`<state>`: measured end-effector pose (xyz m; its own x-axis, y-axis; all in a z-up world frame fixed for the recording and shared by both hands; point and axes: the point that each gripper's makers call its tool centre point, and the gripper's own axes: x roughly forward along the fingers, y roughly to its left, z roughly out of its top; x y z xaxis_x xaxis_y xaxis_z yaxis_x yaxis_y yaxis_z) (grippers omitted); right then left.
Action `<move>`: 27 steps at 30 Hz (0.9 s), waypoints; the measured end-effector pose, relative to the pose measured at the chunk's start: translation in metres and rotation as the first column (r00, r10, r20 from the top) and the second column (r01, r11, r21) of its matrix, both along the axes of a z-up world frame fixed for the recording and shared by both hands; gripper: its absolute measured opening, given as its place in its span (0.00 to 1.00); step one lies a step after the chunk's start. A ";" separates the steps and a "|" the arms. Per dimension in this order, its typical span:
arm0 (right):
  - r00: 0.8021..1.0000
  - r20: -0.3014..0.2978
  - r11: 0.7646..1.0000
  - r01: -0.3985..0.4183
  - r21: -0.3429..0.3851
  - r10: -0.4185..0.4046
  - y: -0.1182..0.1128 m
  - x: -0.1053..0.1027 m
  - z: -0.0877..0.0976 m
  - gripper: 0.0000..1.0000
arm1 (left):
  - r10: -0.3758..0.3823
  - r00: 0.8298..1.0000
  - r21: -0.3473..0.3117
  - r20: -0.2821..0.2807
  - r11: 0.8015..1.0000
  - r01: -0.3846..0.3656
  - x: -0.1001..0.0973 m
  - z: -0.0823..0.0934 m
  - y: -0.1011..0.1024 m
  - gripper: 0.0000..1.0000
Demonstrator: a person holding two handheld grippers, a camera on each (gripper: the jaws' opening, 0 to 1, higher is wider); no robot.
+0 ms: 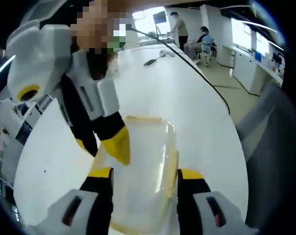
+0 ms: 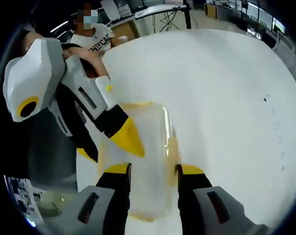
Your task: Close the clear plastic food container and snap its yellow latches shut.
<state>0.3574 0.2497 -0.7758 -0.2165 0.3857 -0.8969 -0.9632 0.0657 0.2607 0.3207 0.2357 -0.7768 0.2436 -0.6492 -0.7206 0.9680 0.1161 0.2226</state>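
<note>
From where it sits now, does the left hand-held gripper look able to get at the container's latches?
Probably yes: the left hand-held gripper already straddles the clear container, a yellow latch beside one jaw. The right hand-held gripper crowds the other side.

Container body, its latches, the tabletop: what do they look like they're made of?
Container: clear, slightly hazy plastic; the table shows through it.
Latches: opaque yellow, probably plastic, matte.
Table: smooth white surface, slight sheen, likely laminate; can't tell for sure.
</note>
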 end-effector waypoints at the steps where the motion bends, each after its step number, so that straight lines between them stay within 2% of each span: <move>1: 1.000 -0.001 1.000 -0.002 -0.015 0.002 0.000 0.000 0.000 0.35 | -0.007 1.000 0.003 0.009 1.000 0.007 0.000 -0.001 0.000 0.48; 2: 1.000 -0.006 0.999 -0.001 -0.038 0.000 -0.001 0.004 -0.001 0.35 | -0.005 1.000 0.001 0.009 1.000 0.005 0.001 0.000 0.000 0.48; 8: 0.999 -0.004 0.996 -0.050 -0.074 0.049 0.000 0.006 -0.004 0.34 | 0.002 1.000 -0.014 0.005 1.000 -0.002 0.001 0.000 0.000 0.47; 18: 0.992 -0.036 0.986 -0.121 -0.111 0.118 0.003 0.002 -0.006 0.33 | 0.006 1.000 -0.019 0.005 1.000 -0.006 0.000 -0.001 0.000 0.45; 22: 0.989 -0.054 0.984 -0.143 -0.108 0.138 0.003 -0.002 -0.007 0.32 | -0.001 1.000 -0.012 0.028 1.000 0.001 0.000 0.000 -0.002 0.43; 27: 0.987 -0.053 0.979 -0.160 -0.129 0.154 0.004 -0.001 -0.008 0.30 | 0.007 1.000 -0.024 0.021 1.000 -0.007 -0.002 -0.001 0.000 0.43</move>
<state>0.3565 0.2537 -0.7834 -0.3034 0.2226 -0.9265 -0.9526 -0.0488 0.3003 0.3191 0.2362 -0.7774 0.2631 -0.6647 -0.6992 0.9623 0.1287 0.2397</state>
